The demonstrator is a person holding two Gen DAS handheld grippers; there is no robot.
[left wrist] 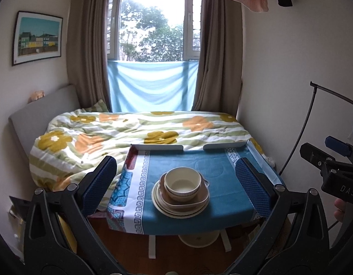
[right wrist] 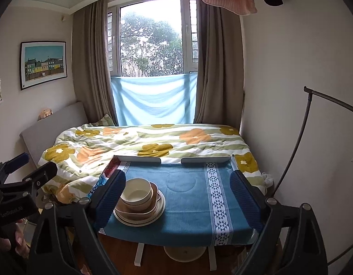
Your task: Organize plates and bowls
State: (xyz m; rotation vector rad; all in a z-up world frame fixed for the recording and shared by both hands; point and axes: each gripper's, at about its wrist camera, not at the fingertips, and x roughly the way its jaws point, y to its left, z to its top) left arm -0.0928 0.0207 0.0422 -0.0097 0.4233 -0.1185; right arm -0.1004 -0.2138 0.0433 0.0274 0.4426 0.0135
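Daylight enters through the window [left wrist: 151, 23] at the far wall, where the sky is blown out to white glare. The room is moderately bright, softly lit, with no hard shadows; under the table [left wrist: 199, 208] it is dim. Both fisheye views bend walls and curtains [right wrist: 89, 64] near the edges, and the corners go black. Focus is fairly sharp, without motion blur.

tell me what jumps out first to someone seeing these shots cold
A neat stack of cream and tan dishes sits near the front of the blue tablecloth, a round cream bowl on top. Behind the table a bed with a bold flowered quilt runs under the bright window. Both grippers hang open and empty, the left gripper framing the stack.
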